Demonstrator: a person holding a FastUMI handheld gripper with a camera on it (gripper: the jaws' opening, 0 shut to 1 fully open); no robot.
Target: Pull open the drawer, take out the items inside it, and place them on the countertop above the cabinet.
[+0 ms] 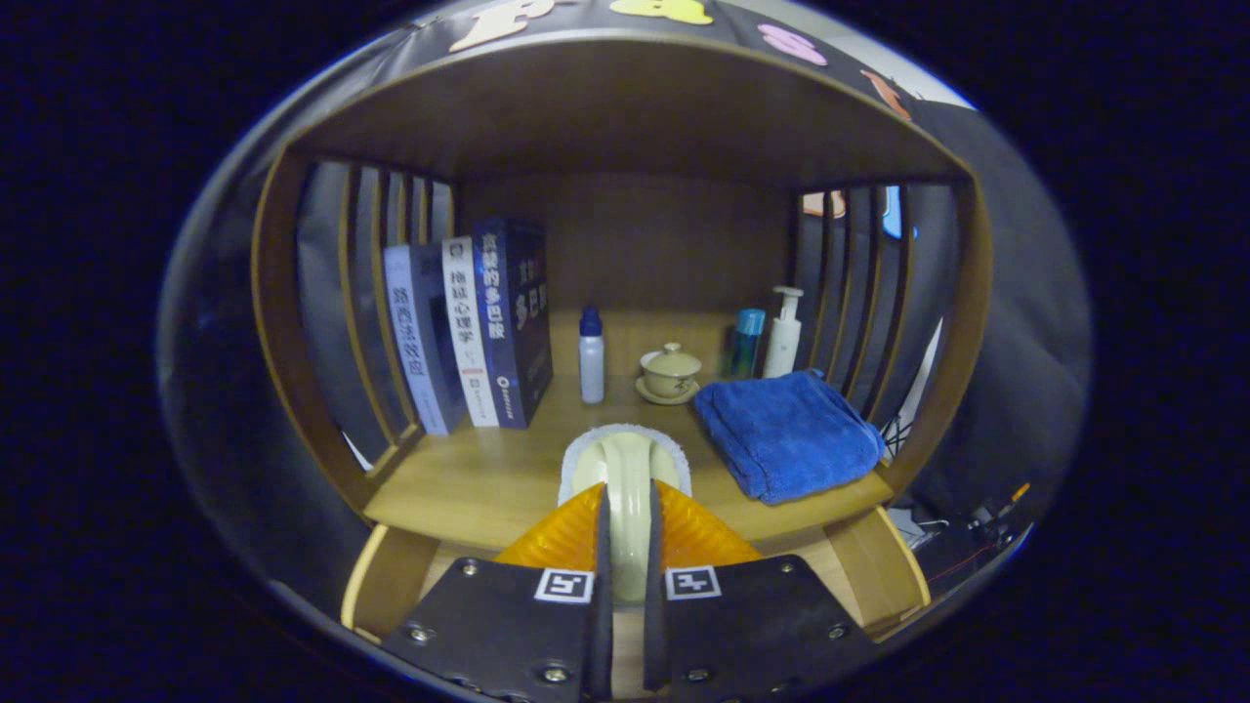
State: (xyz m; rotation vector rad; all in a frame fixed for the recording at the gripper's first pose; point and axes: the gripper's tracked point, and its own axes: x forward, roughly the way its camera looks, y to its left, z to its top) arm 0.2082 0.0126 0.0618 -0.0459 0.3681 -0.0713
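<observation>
A cream-handled brush (626,469) with a white bristled rim sits clamped between the gripper's (626,522) two fingers, both pressing on its handle from either side, so the tongs are closed on it. The brush's head reaches out just ahead of the fingertips, over the front edge of the wooden countertop (488,478); whether it touches the wood cannot be told. Below the fingers, the pale rim of the open drawer (376,586) curves round at either side. Just beside the brush on the right lies a folded blue towel (787,434), flat on the countertop near its front corner. Beyond the brush, toward the back of the shelf, stands a small lidded cup on a saucer (670,374), and left of that an upright white bottle with a blue cap (591,356). Behind the towel, near the right-hand slats, are a teal-capped bottle (748,342) and a white pump bottle (783,334), standing close together. On the left, three books (469,327) stand upright in a row with spines facing forward, the rightmost one dark blue, leaning against the left slatted side (361,293). The wooden back panel (645,244) and the top board (625,107) enclose the shelf space above.
</observation>
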